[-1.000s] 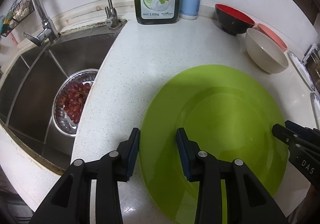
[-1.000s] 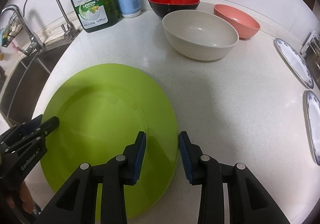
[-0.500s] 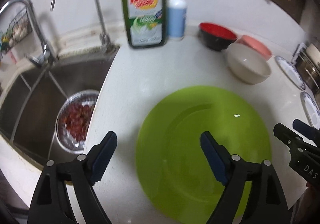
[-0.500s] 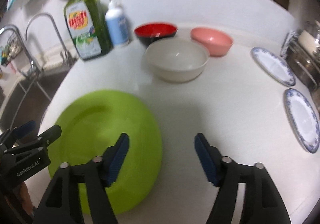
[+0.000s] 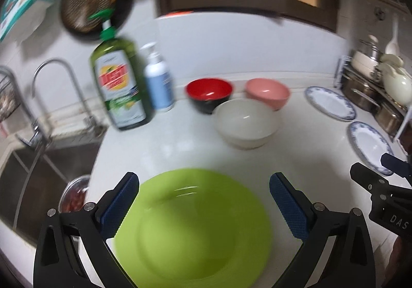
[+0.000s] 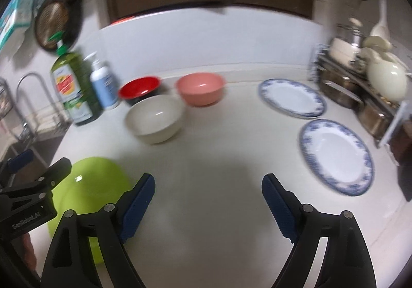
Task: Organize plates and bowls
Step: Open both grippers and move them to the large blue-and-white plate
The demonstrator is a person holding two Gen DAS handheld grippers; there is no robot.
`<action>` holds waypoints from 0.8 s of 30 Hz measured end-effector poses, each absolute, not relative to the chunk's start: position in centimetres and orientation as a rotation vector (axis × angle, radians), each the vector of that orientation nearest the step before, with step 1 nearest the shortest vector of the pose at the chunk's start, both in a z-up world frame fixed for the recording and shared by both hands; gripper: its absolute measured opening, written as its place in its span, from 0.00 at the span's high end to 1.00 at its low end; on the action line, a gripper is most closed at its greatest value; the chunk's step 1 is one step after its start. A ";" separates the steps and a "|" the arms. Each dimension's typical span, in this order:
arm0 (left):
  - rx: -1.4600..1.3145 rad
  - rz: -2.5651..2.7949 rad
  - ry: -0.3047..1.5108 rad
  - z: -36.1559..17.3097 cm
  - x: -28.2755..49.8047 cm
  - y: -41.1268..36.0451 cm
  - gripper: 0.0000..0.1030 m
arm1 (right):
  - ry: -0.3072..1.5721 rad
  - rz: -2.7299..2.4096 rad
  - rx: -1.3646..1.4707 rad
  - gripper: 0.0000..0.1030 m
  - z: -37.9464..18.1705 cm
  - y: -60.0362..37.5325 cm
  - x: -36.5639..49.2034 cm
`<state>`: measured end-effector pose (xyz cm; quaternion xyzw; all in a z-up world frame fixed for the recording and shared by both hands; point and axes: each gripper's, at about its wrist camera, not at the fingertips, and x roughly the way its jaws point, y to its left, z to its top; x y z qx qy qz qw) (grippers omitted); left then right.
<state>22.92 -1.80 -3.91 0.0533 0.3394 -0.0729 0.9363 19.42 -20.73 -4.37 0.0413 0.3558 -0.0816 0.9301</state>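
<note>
The green plate [image 5: 193,231] lies flat on the white counter [image 5: 180,149] in the lower middle of the left wrist view, and shows again at the lower left of the right wrist view. The left gripper [image 5: 204,207] hangs over it with its jaws spread wide, one blue-padded finger at each side of the plate, holding nothing. The right gripper [image 6: 208,207] is likewise wide open and empty, over bare counter in the lower middle of its own frame, with the plate just beside its left finger. Above the plate, toward the middle of the left wrist view, stand three bowls close together: a cream bowl [image 5: 246,125] nearest, a red bowl [image 5: 209,95] with a black outside behind it to the left, and a pink bowl [image 5: 267,92] behind it to the right. At the right of the frame lie two blue-rimmed plates [image 6: 337,156], flat and apart from each other, the far one [image 6: 292,97] higher in the picture. To the left of the bowls a green dish soap bottle [image 5: 119,87] and a white pump bottle [image 5: 158,82] stand side by side against the wall. A sink [image 5: 28,180] with a curved tap [image 5: 56,82] fills the left edge, and a metal strainer of red fruit [image 5: 74,195] sits in it. The whole scene is blurred.
</note>
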 end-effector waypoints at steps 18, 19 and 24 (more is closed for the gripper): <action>0.196 -0.402 0.635 -2.4 25.8 -20.7 0.00 | 0.636 -0.499 0.137 0.17 -2.8 -38.3 16.9; 0.197 -0.414 0.639 -2.5 26.0 -21.9 0.00 | 0.638 -0.510 0.146 0.17 -2.9 -39.0 16.9; 0.188 -0.469 0.683 -3.8 27.3 -26.8 0.00 | 0.664 -0.579 0.186 0.17 -4.2 -43.5 16.9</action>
